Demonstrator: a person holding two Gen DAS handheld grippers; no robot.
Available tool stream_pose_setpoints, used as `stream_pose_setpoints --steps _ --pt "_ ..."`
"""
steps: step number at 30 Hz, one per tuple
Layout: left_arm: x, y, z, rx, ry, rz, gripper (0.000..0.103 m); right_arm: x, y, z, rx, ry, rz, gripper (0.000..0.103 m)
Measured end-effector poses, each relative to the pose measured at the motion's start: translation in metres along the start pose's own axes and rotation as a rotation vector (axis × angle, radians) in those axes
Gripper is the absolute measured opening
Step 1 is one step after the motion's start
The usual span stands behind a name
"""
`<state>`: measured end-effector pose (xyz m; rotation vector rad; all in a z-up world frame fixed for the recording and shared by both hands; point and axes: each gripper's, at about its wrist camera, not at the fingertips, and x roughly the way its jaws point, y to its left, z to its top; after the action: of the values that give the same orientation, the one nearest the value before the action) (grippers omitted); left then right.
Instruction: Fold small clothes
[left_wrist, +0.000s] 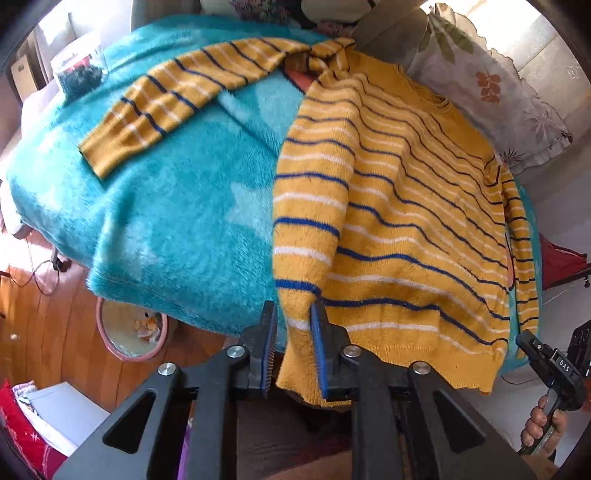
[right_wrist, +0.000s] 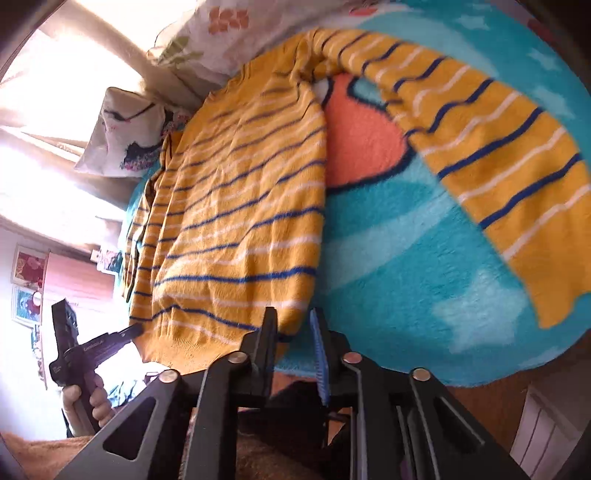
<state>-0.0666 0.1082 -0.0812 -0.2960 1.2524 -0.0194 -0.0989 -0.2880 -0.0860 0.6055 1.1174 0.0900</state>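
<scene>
Right now your left gripper (left_wrist: 292, 343) has its jaws pinched on the near corner of the yellow striped sweater (left_wrist: 399, 221), where the folded side edge meets the ribbed hem; cloth fills the gap between the blue pads (left_wrist: 318, 354). That sweater lies on the teal fleece blanket (left_wrist: 159, 229), body flat, one side folded inward, and one sleeve (left_wrist: 162, 107) stretched out away from the body across the blanket. A floral pillow (left_wrist: 491, 92) sits just beyond the sweater's far edge.

Your right gripper (right_wrist: 293, 343) sits at the hem on the opposite near corner, jaws narrowly parted with the sweater's edge (right_wrist: 295, 325) between them; you cannot tell from this view whether the pads actually press it. An orange patch (right_wrist: 358, 136) of the blanket's pattern shows between body and sleeve. A pink-rimmed bowl (left_wrist: 129, 332) rests on the wooden floor (left_wrist: 44, 314) below the blanket's edge.
</scene>
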Motion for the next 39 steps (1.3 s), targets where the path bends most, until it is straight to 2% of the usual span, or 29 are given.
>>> stream_pose_setpoints --steps 3,5,9,13,15,16,17,18,19,21,23,26,28,30,32,34,36,38,39 --pt "-0.02 0.01 0.004 -0.01 -0.047 0.015 0.021 -0.029 -0.031 0.008 0.016 -0.12 -0.201 0.031" --pt "-0.025 0.008 0.007 -0.025 -0.056 0.004 0.025 -0.042 -0.051 0.007 0.038 -0.159 -0.282 0.032" --pt "-0.025 -0.001 0.013 -0.014 -0.049 -0.006 0.025 -0.059 -0.085 0.004 0.135 -0.21 -0.34 0.046" --pt "-0.023 -0.021 0.018 0.023 -0.044 -0.02 0.027 -0.058 -0.109 0.003 0.188 -0.252 -0.375 0.051" --pt "-0.02 -0.03 0.023 0.037 -0.04 -0.031 0.027 -0.05 -0.115 0.007 0.18 -0.229 -0.351 0.051" --pt "-0.019 -0.035 0.025 0.044 -0.04 -0.038 0.027 -0.046 -0.111 0.007 0.167 -0.22 -0.319 0.049" --pt "-0.018 -0.04 0.027 0.052 -0.041 -0.043 0.027 -0.044 -0.108 0.008 0.152 -0.208 -0.286 0.043" --pt "-0.018 -0.044 0.028 0.058 -0.045 -0.047 0.027 -0.042 -0.107 0.011 0.139 -0.182 -0.259 0.013" --pt "-0.018 -0.047 0.03 0.062 -0.05 -0.054 0.027 -0.043 -0.105 0.016 0.131 -0.166 -0.249 0.005" --pt "-0.018 -0.051 0.032 0.066 -0.058 -0.066 0.027 -0.065 -0.103 0.032 0.106 -0.221 -0.286 0.005" --pt "-0.017 -0.053 0.033 0.064 -0.064 -0.071 0.027 -0.101 -0.104 0.053 0.097 -0.322 -0.384 0.005" --pt "-0.015 -0.051 0.035 0.047 -0.064 -0.081 0.027 -0.151 -0.096 0.084 0.049 -0.483 -0.577 0.005" --pt "-0.014 -0.049 0.036 0.027 -0.064 -0.088 0.027 -0.168 -0.091 0.099 0.037 -0.553 -0.636 0.005" --pt "-0.012 -0.048 0.036 0.017 -0.059 -0.095 0.027 -0.174 -0.092 0.109 0.058 -0.597 -0.672 0.006" --pt "-0.01 -0.049 0.036 0.025 -0.051 -0.091 0.027 -0.168 -0.1 0.118 0.083 -0.593 -0.723 0.008" --pt "-0.008 -0.051 0.035 0.034 -0.044 -0.082 0.027 -0.163 -0.119 0.123 0.164 -0.57 -0.715 0.017" --pt "-0.007 -0.05 0.034 0.036 -0.04 -0.072 0.027 -0.163 -0.139 0.116 0.267 -0.566 -0.596 0.021" --pt "-0.006 -0.045 0.034 0.026 -0.034 -0.065 0.027 -0.156 -0.155 0.105 0.322 -0.547 -0.481 0.031" --pt "-0.006 -0.042 0.035 0.018 -0.032 -0.063 0.027 -0.149 -0.161 0.098 0.346 -0.535 -0.429 0.039"
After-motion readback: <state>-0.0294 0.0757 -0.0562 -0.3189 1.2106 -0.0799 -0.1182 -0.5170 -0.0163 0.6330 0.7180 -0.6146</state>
